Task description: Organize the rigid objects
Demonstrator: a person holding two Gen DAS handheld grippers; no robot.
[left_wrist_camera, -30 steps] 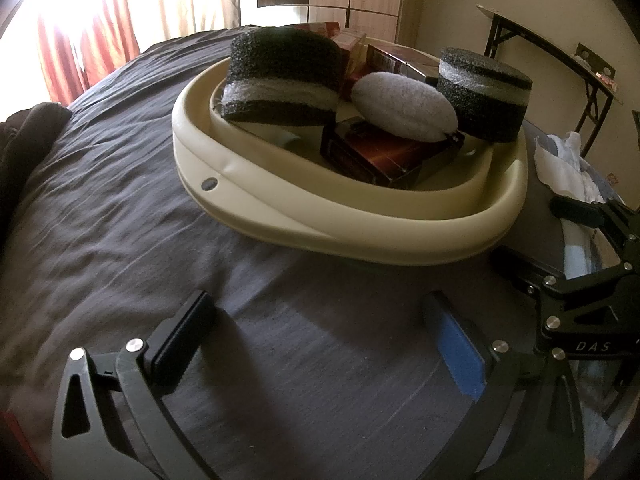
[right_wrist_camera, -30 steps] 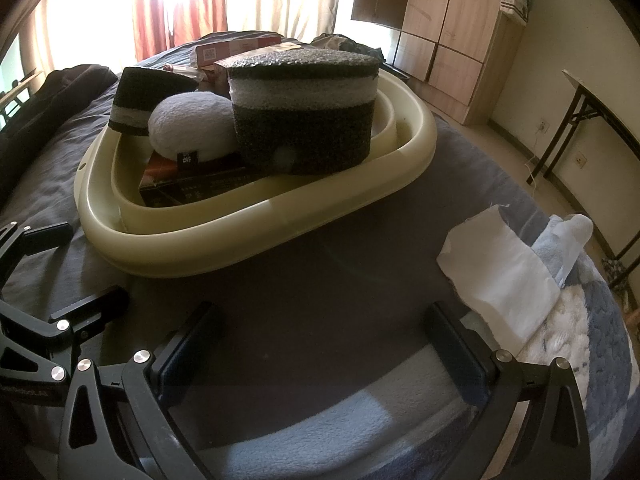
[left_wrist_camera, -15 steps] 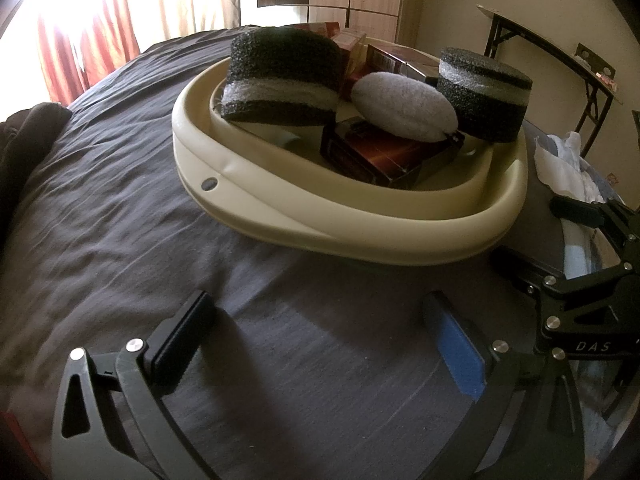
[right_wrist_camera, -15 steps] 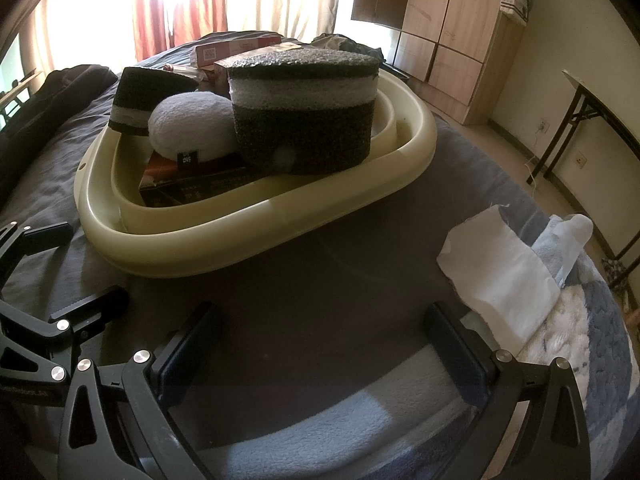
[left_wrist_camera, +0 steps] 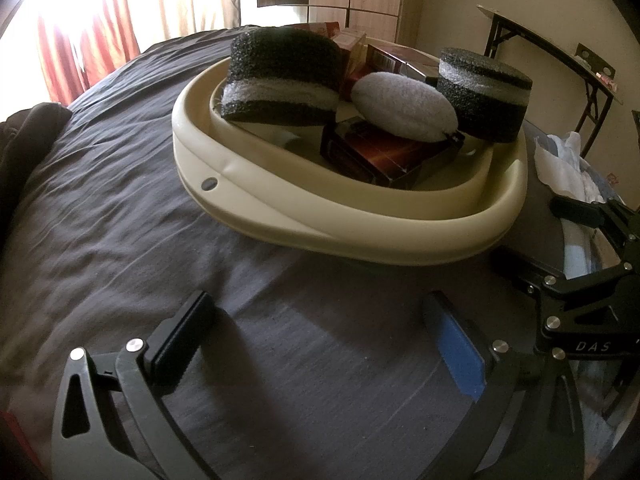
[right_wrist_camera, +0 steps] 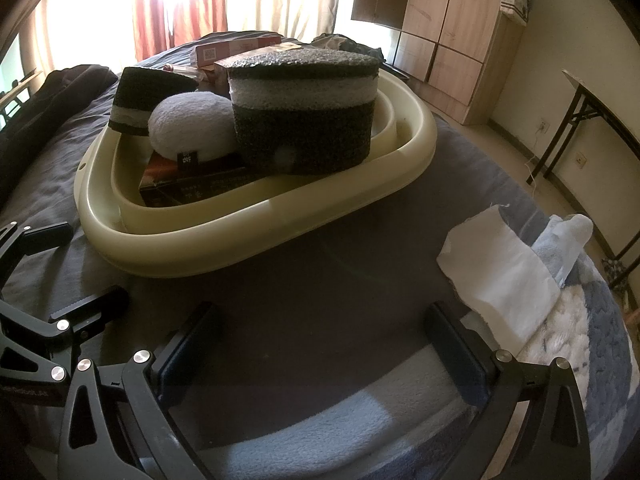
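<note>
A cream plastic basin point(left_wrist_camera: 320, 236) point(right_wrist_camera: 240, 232) sits on a dark grey bedsheet. It holds two black-and-white foam blocks point(left_wrist_camera: 280, 80) point(left_wrist_camera: 484, 92) point(right_wrist_camera: 304, 112), a white oval pad point(left_wrist_camera: 404, 106) point(right_wrist_camera: 188, 128), a dark red box point(left_wrist_camera: 380, 156) point(right_wrist_camera: 192, 184) and more boxes behind. My left gripper point(left_wrist_camera: 320, 332) is open and empty, low over the sheet in front of the basin. My right gripper point(right_wrist_camera: 320, 344) is open and empty, also in front of the basin; it shows in the left wrist view point(left_wrist_camera: 580, 280).
A white cloth point(right_wrist_camera: 496, 280) and a blue-and-white towel point(right_wrist_camera: 580, 344) lie on the bed to the right. Dark clothing point(right_wrist_camera: 40, 112) lies at the left. A wooden wardrobe point(right_wrist_camera: 448, 32) and a folding table point(right_wrist_camera: 600, 120) stand beyond the bed.
</note>
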